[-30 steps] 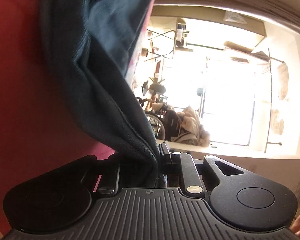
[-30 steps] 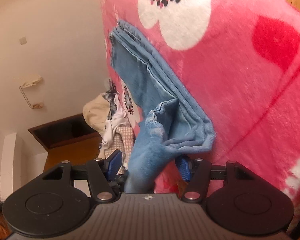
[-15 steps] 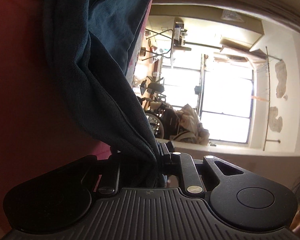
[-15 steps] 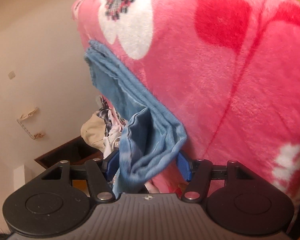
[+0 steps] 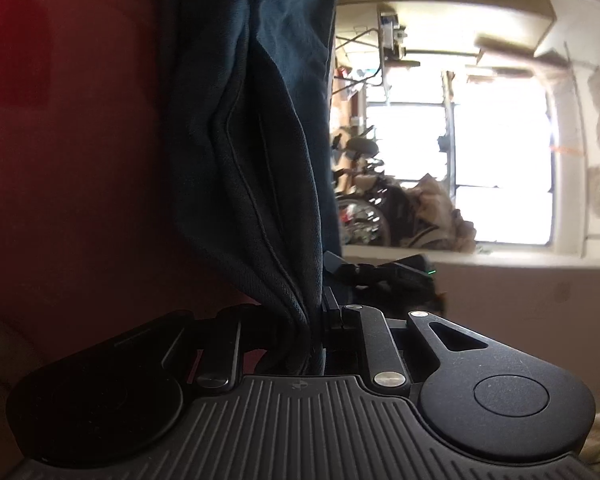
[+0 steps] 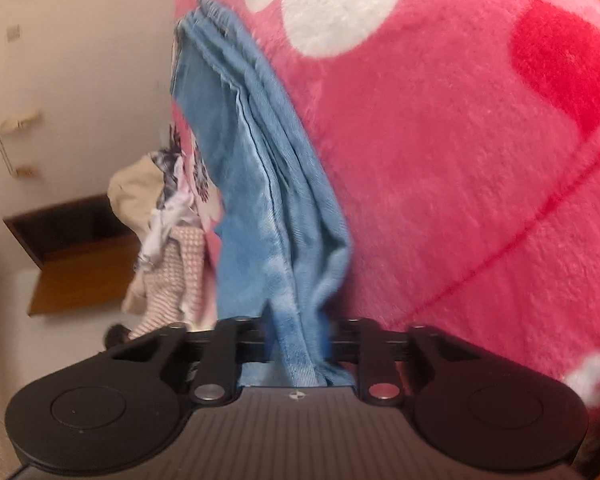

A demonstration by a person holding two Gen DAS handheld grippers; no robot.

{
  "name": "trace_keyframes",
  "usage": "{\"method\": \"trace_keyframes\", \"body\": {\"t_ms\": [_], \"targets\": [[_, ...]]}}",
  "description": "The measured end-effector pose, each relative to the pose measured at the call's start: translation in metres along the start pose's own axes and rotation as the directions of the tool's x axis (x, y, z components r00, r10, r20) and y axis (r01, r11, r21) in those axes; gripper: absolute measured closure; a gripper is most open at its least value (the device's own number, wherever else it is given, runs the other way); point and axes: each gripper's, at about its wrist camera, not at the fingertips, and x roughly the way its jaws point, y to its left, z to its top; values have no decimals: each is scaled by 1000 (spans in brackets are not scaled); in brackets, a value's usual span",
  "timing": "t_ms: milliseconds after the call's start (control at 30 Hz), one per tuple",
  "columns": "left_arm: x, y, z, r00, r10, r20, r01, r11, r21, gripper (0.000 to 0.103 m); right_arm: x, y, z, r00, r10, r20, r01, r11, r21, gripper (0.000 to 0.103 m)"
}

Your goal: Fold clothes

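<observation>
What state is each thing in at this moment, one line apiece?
Left tool: shut on the blue garment.
Right tool: shut on the blue garment.
Blue garment: folded in layers, gripped at both ends, lying against the blanket.
Pink floral blanket: spread out.
Clothes pile: heaped, unfolded.

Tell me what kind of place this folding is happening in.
Probably a lived-in home, likely a bedroom. A pink floral fleece blanket lies under the blue garment, a pile of unfolded clothes waits beyond, and a bright window shows stored clutter.
</observation>
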Motion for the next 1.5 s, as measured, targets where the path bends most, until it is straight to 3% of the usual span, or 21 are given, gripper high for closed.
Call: {"method": "trace_keyframes", "body": {"t_ms": [167,267,400,500,600,733,767,833,867,1067,1200,1333,1500], "targets": [[-4,-35,-3,995,88,-53,-80,986,148,90,-5,36,-18,999,-39,34,44,984,-171,93],[-8,-59,-4,989,115,-96,-90,970,227,90,-12,46,-29,999,-30,37,36,981,-192,93],[-11,-92,-17,964,184,-191,-101,921,377,90,-28,48,-55,1000,-24,3,24,983,-180,93],[-6,-115,-30,923,256,-287,-87,866,492,90,-40,50,-74,1000,-20,-23,15,985,-171,93],[3,-133,-45,865,314,-391,-42,823,566,90,-52,52,-93,999,-15,-49,7,987,-161,93],[17,-143,-59,802,355,-479,18,789,615,90,-62,46,-117,995,-23,-102,10,992,-125,93],[19,-141,-58,796,359,-488,23,786,617,90,-62,44,-119,994,-22,-107,10,993,-117,93],[19,-131,-48,806,336,-487,23,804,594,90,-64,43,-119,994,-10,-108,-1,995,-102,93],[17,-128,-45,819,314,-480,25,816,577,90,-64,43,-117,995,4,-103,-14,995,-94,93],[-13,-118,-31,928,152,-341,36,873,487,90,-65,56,-86,991,114,-63,-118,991,-68,93],[-28,-112,-17,981,37,-191,44,913,405,90,-64,65,-62,982,183,-36,-185,982,-48,93],[-38,-104,18,998,-51,-26,57,947,317,90,-53,71,-28,969,246,18,-246,969,-17,93],[-30,-86,69,990,-85,115,65,984,168,90,-26,69,27,952,286,111,-295,953,71,93]]}}
